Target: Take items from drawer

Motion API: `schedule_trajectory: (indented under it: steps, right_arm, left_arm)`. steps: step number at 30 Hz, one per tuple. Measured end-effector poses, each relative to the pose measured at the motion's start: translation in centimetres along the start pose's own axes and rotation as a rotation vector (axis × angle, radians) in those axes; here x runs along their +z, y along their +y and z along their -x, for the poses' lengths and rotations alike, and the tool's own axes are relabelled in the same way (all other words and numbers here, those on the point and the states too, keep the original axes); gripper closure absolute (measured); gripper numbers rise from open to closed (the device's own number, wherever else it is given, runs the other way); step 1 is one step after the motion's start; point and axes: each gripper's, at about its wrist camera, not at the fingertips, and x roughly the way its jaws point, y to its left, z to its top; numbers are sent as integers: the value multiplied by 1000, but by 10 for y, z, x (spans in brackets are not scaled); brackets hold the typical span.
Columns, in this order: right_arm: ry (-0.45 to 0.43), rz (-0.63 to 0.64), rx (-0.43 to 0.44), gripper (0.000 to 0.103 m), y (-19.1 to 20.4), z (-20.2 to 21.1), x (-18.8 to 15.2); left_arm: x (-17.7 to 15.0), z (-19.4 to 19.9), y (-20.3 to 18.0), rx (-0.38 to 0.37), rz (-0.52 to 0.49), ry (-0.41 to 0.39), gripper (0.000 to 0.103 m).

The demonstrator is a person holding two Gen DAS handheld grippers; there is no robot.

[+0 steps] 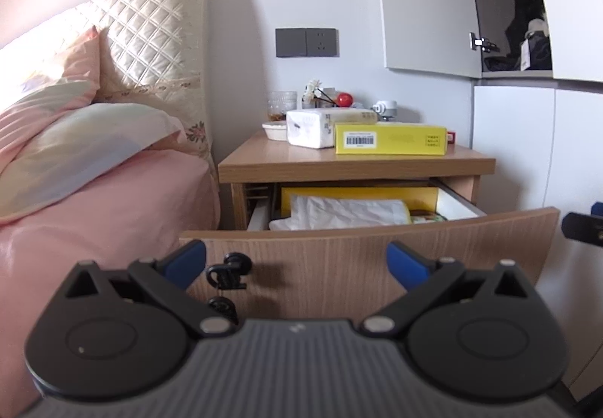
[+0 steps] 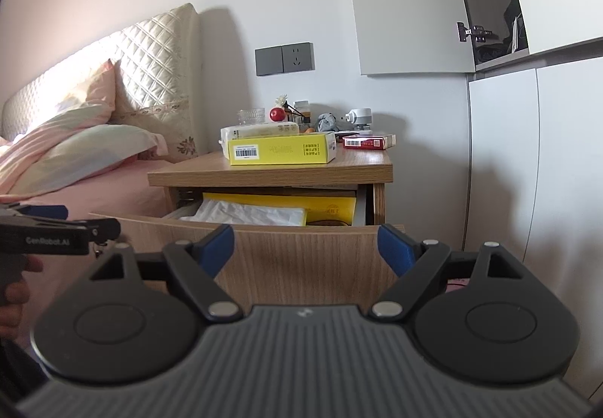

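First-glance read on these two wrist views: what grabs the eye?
The open drawer of the wooden nightstand, with a white plastic bag lying over a yellow folder inside. Next, the bright yellow box on the nightstand top in front of a tissue pack. Both the left gripper and right gripper sit open before the drawer front.

I held my left gripper [image 1: 296, 259] level with its blue-padded fingers [image 1: 188, 261] spread wide, gripping nothing. My right gripper [image 2: 305, 246] sat alongside it, level too, fingers [image 2: 394, 248] equally parted and empty.
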Motion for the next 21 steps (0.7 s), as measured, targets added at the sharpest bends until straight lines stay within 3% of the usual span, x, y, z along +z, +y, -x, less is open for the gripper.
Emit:
schedule_trajectory:
  steps: [11,16,17,21]
  right_arm:
    - [45,-25,-7,18,-9,-8,-21]
    - [87,-40,-2,19,2,-10,-13]
    - [97,-40,6,27,3,-13,-15]
    - [141,-54,25,37,9,-29,-19]
  left_arm:
    - [-4,-5,-4,39,-31,9,1]
    - [-8,-14,-1,49,-35,41,2]
    - [-8,-16,0,53,-26,46,3]
    - [-7,-24,5,66,5,69,5]
